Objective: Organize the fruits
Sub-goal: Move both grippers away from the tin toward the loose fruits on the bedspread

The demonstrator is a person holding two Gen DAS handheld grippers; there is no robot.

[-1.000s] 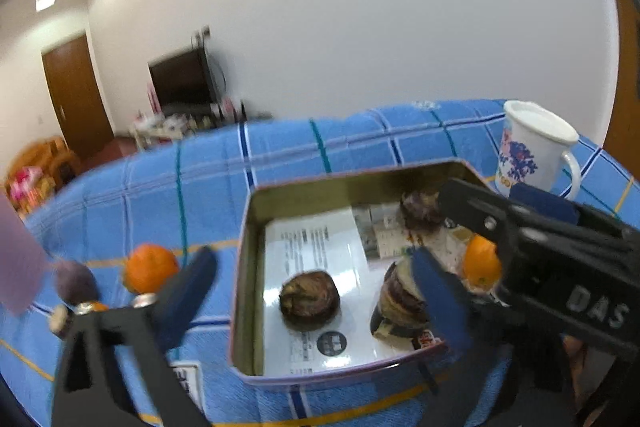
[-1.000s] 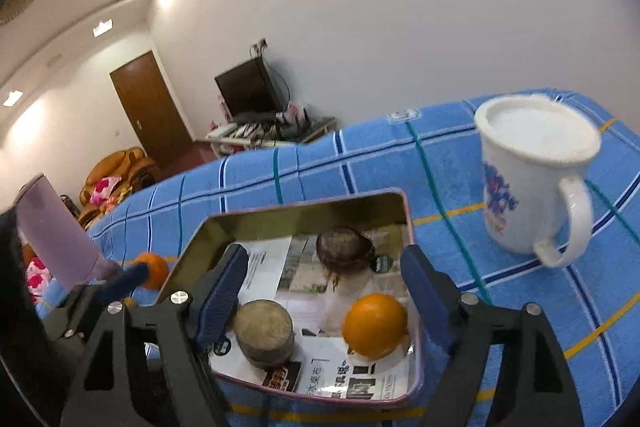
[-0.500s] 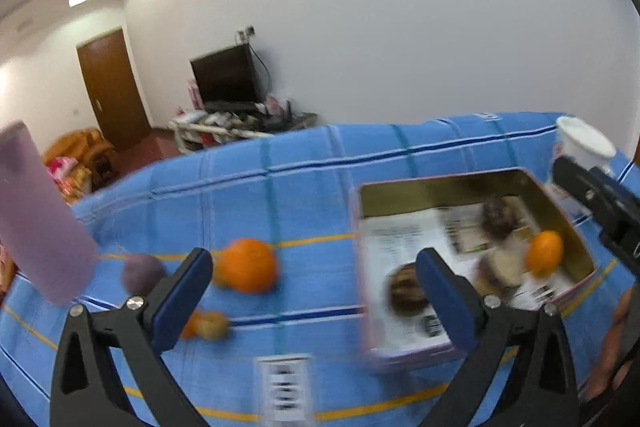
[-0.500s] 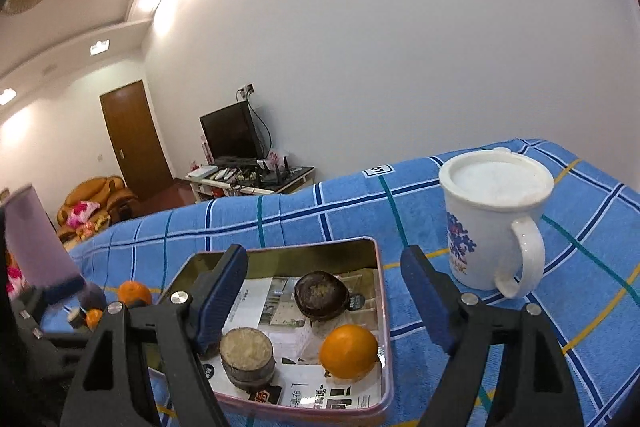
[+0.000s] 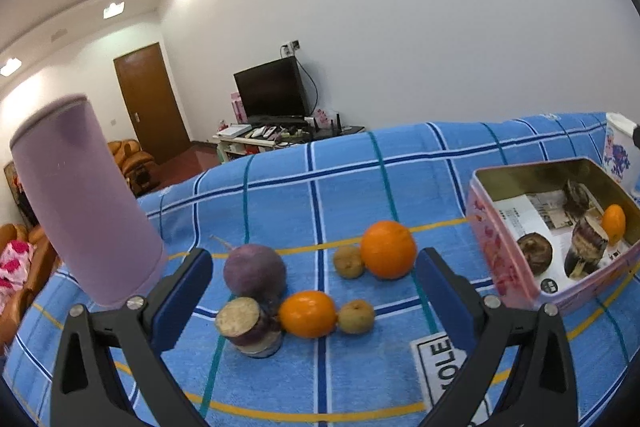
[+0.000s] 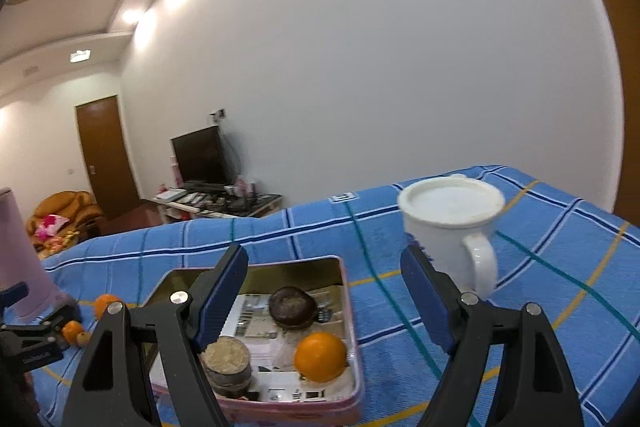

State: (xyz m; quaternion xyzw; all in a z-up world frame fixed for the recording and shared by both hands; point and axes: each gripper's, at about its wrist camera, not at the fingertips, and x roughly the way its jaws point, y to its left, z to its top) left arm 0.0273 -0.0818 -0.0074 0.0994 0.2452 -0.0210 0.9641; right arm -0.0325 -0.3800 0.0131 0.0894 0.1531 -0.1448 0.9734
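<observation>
Blue checked surface (image 5: 420, 163), left gripper (image 5: 316, 279) swung away from the pink tin (image 5: 504, 259) to the loose fruits beside it, jaws spread, empty, right gripper (image 6: 324, 287) above the tin, jaws spread, empty

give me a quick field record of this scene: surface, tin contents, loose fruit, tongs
surface: blue checked cloth
tin: one orange, dark round fruits on printed paper
loose fruit: two oranges, purple fruit, cut purple piece, two small brown fruits
mug: white, right of tin
left tongs: open, empty, facing loose fruit
right tongs: open, empty, over tin
</observation>
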